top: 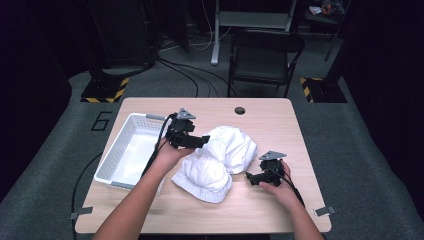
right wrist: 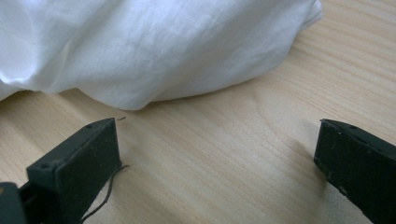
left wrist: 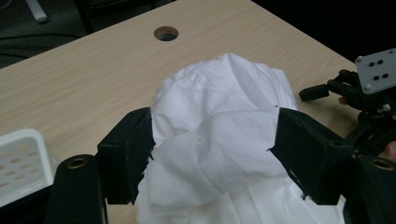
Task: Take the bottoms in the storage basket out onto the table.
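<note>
White cloth [top: 220, 160], seemingly plain; white basket [top: 125, 150].

Your left gripper [left wrist: 212, 154] has white cloth [left wrist: 219, 135] bulging between its fingers [left wrist: 126, 154]; whether the pads press on it is hidden behind the folds. The cloth's lower part runs off the bottom edge of the left gripper view. In the high view, your left forearm covers part of the white basket [top: 131, 131]. The right gripper view crops the cloth at top and left.
</note>
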`<move>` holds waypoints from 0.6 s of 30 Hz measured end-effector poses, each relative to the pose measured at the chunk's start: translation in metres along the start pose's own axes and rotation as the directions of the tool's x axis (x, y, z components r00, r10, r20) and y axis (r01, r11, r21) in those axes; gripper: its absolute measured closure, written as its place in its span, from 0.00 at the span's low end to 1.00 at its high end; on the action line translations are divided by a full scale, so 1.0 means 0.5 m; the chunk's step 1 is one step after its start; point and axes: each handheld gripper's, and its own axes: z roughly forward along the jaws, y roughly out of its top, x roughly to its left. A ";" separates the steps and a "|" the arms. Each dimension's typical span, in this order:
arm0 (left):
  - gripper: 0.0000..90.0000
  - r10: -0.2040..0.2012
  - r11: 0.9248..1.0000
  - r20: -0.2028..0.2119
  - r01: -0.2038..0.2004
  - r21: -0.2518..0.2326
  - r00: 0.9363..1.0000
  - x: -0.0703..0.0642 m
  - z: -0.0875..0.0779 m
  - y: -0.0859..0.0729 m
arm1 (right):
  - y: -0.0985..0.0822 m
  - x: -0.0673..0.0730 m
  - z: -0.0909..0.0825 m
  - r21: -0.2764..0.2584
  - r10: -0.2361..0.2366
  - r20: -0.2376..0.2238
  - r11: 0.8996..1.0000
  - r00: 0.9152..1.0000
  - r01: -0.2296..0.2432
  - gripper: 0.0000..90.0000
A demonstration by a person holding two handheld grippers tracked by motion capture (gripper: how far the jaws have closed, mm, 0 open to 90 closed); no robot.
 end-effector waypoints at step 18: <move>0.37 -0.009 0.999 -0.052 0.008 -0.036 0.999 0.046 -0.072 -0.032 | 0.000 0.000 0.000 0.000 0.000 0.000 1.000 1.000 0.000 0.00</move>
